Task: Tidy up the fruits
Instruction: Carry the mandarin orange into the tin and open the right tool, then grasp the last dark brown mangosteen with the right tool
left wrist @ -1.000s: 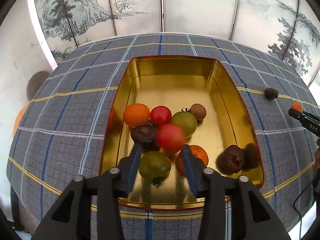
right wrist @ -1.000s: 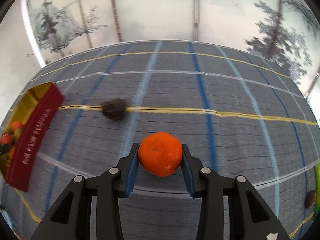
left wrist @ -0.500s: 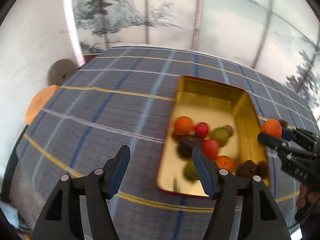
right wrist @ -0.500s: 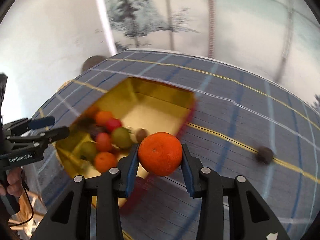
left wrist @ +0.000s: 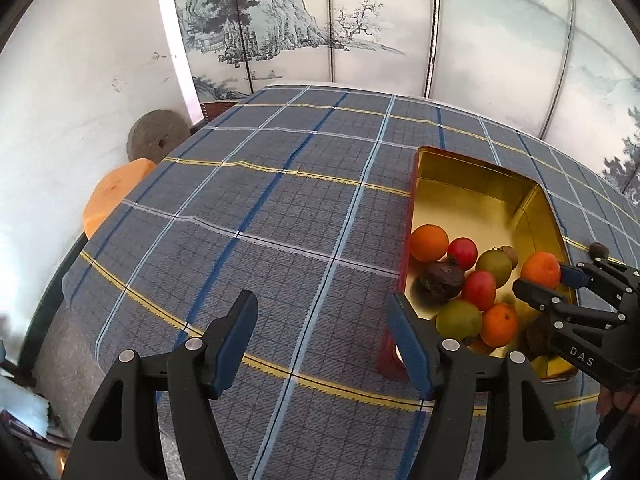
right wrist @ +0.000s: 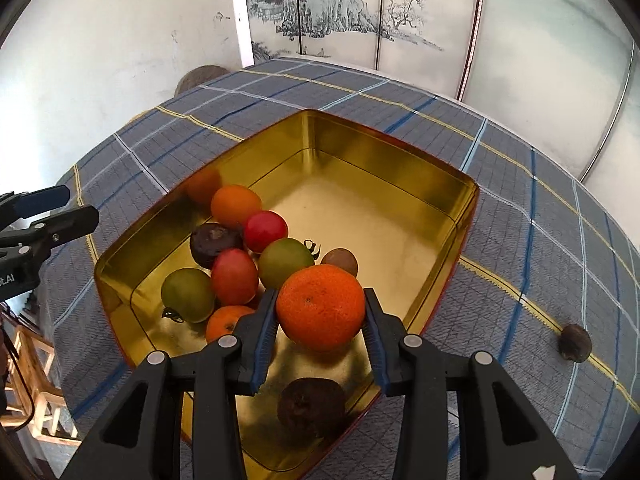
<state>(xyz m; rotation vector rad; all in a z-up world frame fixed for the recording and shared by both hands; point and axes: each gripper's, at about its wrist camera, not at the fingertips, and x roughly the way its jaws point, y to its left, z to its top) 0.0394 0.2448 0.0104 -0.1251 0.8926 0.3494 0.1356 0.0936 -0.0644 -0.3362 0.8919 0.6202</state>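
A gold tin (right wrist: 400, 168) with red outer walls sits on the plaid cloth and holds several fruits: oranges, red and green tomatoes, dark round ones. My right gripper (right wrist: 320, 312) is shut on an orange (right wrist: 320, 306) and holds it above the tin's near half. In the left wrist view the tin (left wrist: 472, 168) is at the right, with the right gripper (left wrist: 548, 280) and its orange (left wrist: 540, 270) over it. My left gripper (left wrist: 320, 332) is open and empty above the bare cloth, left of the tin.
A small dark fruit (right wrist: 575, 342) lies on the cloth right of the tin. An orange stool (left wrist: 116, 192) and a grey stone disc (left wrist: 156, 140) stand beyond the table's left edge. A painted screen runs behind the table.
My right gripper has carried the orange from the cloth to above the tin. My left gripper has opened, pulled out of the tin and moved left over the cloth.
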